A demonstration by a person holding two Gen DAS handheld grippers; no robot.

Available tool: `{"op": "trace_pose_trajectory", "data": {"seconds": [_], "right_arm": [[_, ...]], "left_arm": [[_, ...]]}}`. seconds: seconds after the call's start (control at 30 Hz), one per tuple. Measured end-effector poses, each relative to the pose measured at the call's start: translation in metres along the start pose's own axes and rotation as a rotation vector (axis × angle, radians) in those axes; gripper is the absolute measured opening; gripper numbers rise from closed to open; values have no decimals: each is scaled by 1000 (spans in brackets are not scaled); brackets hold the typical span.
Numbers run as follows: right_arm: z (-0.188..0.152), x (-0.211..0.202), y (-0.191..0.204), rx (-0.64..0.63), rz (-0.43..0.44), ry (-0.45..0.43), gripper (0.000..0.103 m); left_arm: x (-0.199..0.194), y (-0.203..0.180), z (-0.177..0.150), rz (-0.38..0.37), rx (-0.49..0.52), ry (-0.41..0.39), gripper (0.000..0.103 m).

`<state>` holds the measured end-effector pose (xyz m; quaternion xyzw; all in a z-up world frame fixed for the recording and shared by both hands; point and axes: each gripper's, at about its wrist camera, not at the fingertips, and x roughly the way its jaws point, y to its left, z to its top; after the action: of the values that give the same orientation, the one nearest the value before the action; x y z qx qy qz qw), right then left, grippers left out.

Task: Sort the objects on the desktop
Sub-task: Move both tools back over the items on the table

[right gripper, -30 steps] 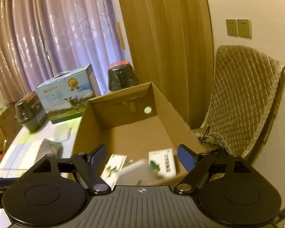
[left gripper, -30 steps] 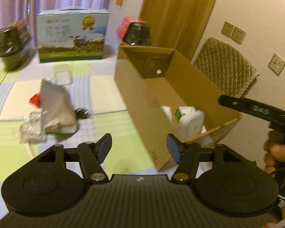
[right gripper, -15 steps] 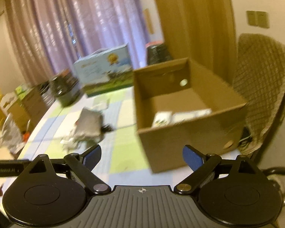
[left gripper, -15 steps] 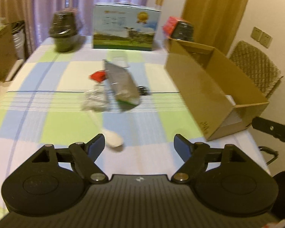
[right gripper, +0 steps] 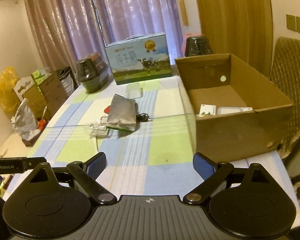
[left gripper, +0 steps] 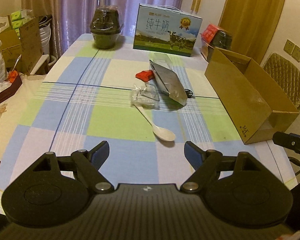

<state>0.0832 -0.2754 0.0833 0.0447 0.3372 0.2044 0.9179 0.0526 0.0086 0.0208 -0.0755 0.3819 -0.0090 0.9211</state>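
Both grippers stood wide open and empty, the left gripper (left gripper: pixel 146 152) low over the bench (left gripper: pixel 114 120), the right gripper (right gripper: pixel 149 165) beside it. A white spoon (left gripper: pixel 160 132) lay just ahead of the left gripper. Its thin handle ran under a clear wrapper (left gripper: pixel 144 98), so lifting it risked dragging the wrapper. The cardboard box (right gripper: pixel 236 124) sat ahead right, some items already inside.

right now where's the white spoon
In the left wrist view the white spoon lies on the checked tablecloth, its handle under the clear plastic wrapper, ahead of the open left gripper.
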Motion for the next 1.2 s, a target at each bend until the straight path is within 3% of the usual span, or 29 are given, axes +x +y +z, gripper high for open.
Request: {"op": "trace_pose_trajectory", "data": {"seconds": [0.6, 1.2], "right_arm": [[2, 36, 13, -10, 36, 60, 91], [12, 98, 20, -45, 45, 120, 91]], "left_arm": [[30, 7, 11, 23, 52, -4, 81], [102, 9, 35, 21, 192, 18, 81]]}}
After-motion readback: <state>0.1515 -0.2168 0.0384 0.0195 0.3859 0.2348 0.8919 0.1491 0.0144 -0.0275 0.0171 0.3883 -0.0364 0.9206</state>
